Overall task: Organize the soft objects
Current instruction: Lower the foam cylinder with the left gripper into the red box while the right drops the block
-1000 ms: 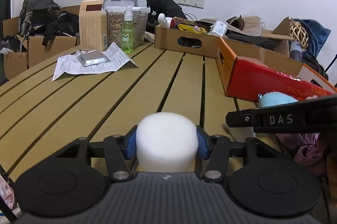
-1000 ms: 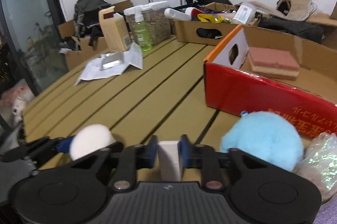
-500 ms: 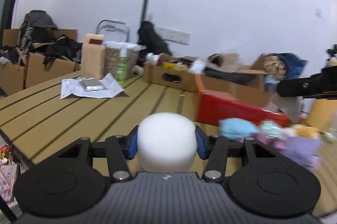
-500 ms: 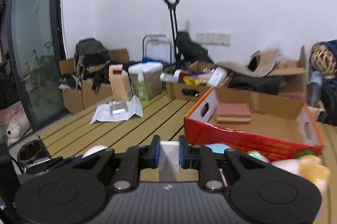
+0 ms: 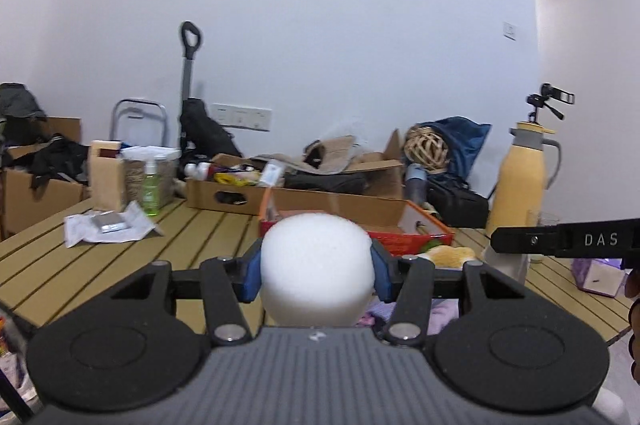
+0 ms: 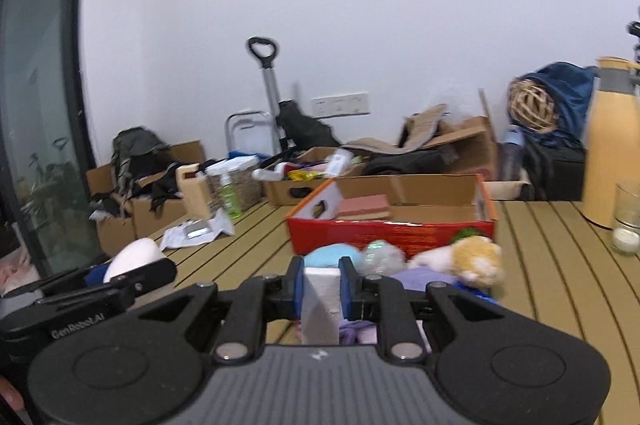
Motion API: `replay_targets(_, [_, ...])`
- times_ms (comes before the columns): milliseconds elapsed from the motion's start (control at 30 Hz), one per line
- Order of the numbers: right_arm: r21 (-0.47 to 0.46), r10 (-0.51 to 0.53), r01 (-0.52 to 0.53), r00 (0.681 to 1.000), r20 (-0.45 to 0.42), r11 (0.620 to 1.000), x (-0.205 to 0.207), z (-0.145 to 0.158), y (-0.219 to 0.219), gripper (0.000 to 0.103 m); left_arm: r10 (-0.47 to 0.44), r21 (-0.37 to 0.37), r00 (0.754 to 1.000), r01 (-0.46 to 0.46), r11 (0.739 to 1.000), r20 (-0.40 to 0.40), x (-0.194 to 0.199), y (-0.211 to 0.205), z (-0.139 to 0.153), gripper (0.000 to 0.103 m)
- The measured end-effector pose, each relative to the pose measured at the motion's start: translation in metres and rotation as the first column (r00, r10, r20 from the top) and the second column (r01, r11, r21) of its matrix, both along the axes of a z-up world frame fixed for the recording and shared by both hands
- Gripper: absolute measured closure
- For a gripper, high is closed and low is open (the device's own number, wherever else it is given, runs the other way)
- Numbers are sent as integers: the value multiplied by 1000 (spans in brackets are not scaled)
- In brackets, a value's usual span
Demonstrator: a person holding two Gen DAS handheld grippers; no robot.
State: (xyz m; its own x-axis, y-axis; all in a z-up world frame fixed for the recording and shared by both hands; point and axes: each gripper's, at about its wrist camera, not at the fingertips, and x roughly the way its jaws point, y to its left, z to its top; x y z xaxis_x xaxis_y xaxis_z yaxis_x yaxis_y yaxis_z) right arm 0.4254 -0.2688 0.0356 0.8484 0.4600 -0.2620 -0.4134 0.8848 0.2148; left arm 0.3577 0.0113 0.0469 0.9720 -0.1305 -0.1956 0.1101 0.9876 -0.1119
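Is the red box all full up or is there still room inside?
Still room. The red box holds a pink sponge at its left end; bare cardboard floor shows beside it.

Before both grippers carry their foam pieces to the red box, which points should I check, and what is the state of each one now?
1. Left gripper holds the round white foam between both pads: ok.
2. Right gripper is shut on the white foam block: ok.
3. Red box is open on top, with free floor beside the pink sponge: ok.
4. Plush toys lie in front of the box, so both grippers must pass above them: cannot tell if they are high enough.
5. Glass and yellow flask stand to the right, away from the box: ok.
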Motion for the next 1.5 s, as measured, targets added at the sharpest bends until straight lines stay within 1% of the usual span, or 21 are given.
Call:
replay_targets(100, [3, -29, 29, 1000, -12, 1000, 19, -3, -13, 86, -41, 0, 999, 41, 999, -18, 30, -8, 4, 51])
replay_targets(233, [0, -60, 60, 998, -24, 998, 67, 1, -30, 86, -70, -2, 997, 70, 998, -43, 86, -14, 14, 51])
replay_targets(400, [28, -69, 72, 993, -97, 997, 163, 13, -51, 86, -102, 7, 991, 103, 995, -85, 185, -16, 27, 51])
replay_targets(500, [13, -74, 77, 985, -157, 997, 235, 13, -48, 86, -109, 43, 983, 116, 992, -149, 258, -22, 22, 51])
replay_targets(600, [16, -78, 85, 968, -240, 996, 306, 3, -42, 86, -86, 31, 957, 99, 995, -276, 338, -23, 9, 51])
replay_targets(633, [17, -61, 68, 963, -261, 998, 329, 1, -37, 86, -90, 4, 942, 96, 995, -322, 367, -22, 5, 51])
replay_targets(700, [-14, -73, 72, 955, -286, 997, 369, -4, -25, 86, -137, -42, 908, 131, 990, -396, 410, -27, -1, 51])
replay_targets(733, [-36, -85, 78, 951, -298, 996, 391, -7, -20, 86, -157, -52, 894, 149, 987, -419, 433, -35, -4, 50])
replay_targets(800, [-101, -139, 113, 941, -308, 988, 430, -13, -12, 83, -155, -49, 892, 148, 988, -424, 461, -50, -11, 46])
replay_targets(833, [-129, -174, 140, 934, -311, 982, 442, -18, -10, 83, -148, -48, 892, 141, 989, -427, 472, -55, -17, 40])
replay_targets(867, [-154, -207, 165, 926, -317, 974, 453, -23, -9, 78, -147, -47, 886, 141, 989, -439, 481, -59, -23, 36])
replay_targets(900, [-163, -234, 190, 917, -324, 968, 462, -29, -11, 71, -152, -49, 877, 145, 988, -455, 489, -62, -29, 36])
replay_targets(967, [-143, -262, 226, 908, -329, 964, 466, -33, -20, 65, -174, -79, 866, 155, 985, -469, 492, -58, -37, 30])
replay_targets(1000, [-133, -264, 232, 909, -323, 963, 465, -33, -24, 65, -186, -101, 865, 157, 982, -465, 489, -55, -35, 29])
replay_targets(1033, [-127, -262, 234, 913, -314, 964, 462, -30, -27, 64, -197, -117, 869, 161, 980, -453, 486, -50, -30, 26])
replay_targets(1167, [-91, -247, 231, 935, -256, 969, 435, -1, -33, 62, -194, -105, 904, 166, 981, -382, 457, -32, 9, 21])
replay_targets(1233, [-56, -225, 218, 948, -225, 974, 413, 17, -37, 59, -193, -95, 919, 171, 981, -343, 424, -17, 33, 19])
replay_targets(1300, [-23, -193, 192, 963, -191, 981, 382, 38, -41, 52, -191, -70, 934, 178, 981, -301, 388, -5, 53, 16])
replay_targets(1367, [3, -159, 161, 977, -144, 987, 345, 57, -45, 48, -166, -29, 950, 164, 986, -264, 346, 5, 70, 10])
replay_targets(1467, [10, -122, 123, 990, -74, 992, 281, 78, -50, 41, -132, 33, 971, 141, 989, -198, 275, 16, 83, 3])
replay_targets(1500, [0, -119, 119, 991, -61, 993, 264, 80, -50, 37, -105, 70, 982, 117, 991, -157, 246, 18, 84, 3])
